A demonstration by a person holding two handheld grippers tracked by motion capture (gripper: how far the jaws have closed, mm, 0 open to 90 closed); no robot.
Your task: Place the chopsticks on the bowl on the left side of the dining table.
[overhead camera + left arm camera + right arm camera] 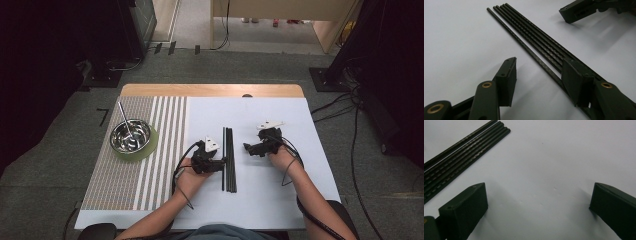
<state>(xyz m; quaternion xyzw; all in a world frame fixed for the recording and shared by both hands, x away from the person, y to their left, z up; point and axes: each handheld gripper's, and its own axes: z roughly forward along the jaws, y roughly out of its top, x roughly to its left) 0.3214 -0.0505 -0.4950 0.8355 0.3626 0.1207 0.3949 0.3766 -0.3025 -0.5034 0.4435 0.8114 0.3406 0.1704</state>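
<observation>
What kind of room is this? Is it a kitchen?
Probably not a kitchen. It looks more like a lab or workshop set up for recording: cables trail over the grey carpet, dark equipment stands flank the table, and a person works there on thin black rods with handheld grippers.

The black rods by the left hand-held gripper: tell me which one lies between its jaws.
The outermost rod, set slightly apart from the bundle of other rods, on the side nearer the left hand-held gripper. It alone passes between the open jaws; the others run under the far jaw.
</observation>
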